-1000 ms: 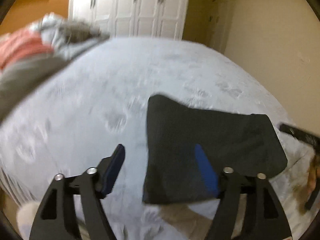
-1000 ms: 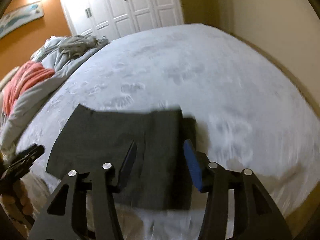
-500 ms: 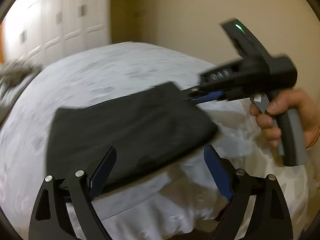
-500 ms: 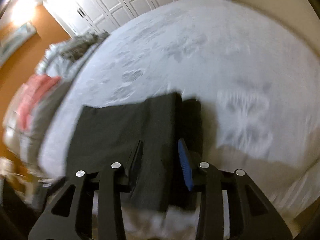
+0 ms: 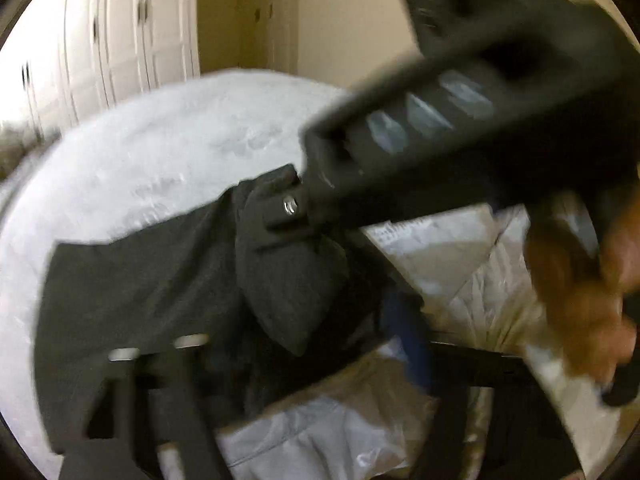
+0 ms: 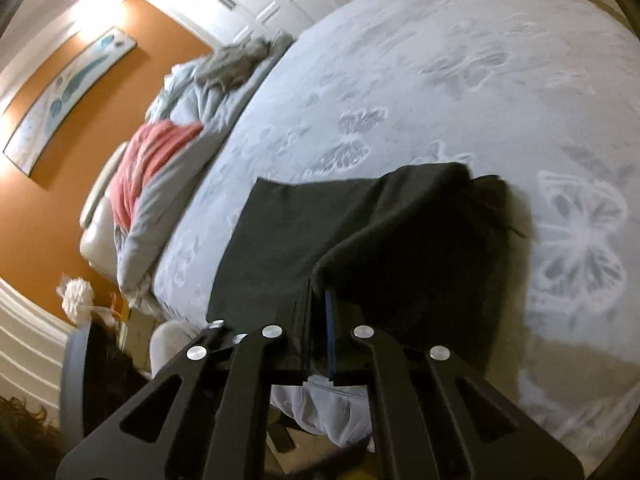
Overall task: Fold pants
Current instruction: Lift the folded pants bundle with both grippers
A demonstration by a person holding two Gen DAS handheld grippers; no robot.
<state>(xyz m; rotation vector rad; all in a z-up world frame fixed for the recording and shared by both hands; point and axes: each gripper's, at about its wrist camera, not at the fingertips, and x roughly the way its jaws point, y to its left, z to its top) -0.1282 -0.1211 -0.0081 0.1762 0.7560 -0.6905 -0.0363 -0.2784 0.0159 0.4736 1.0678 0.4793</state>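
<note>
Dark folded pants [image 6: 360, 232] lie near the front edge of a bed with a pale butterfly-print cover [image 6: 460, 80]. My right gripper [image 6: 318, 300] is shut on the near edge of the pants and lifts a fold of cloth. In the left wrist view the pants [image 5: 140, 292] lie ahead, and the right gripper's black body [image 5: 420, 140] crosses the frame above them, held by a hand [image 5: 572, 292]. My left gripper [image 5: 296, 360] is blurred, its jaws apart, with the pants' near edge between them.
A heap of grey and red bedding [image 6: 160, 160] lies at the bed's left side. White wardrobe doors [image 5: 100, 52] stand behind the bed. An orange wall with a picture [image 6: 68, 92] is at the left. The bed's front edge drops off just below the grippers.
My right gripper has closed on the pants' near edge and raised a fold. My left gripper has moved in close to the pants, and the right gripper now fills the left view's upper right.
</note>
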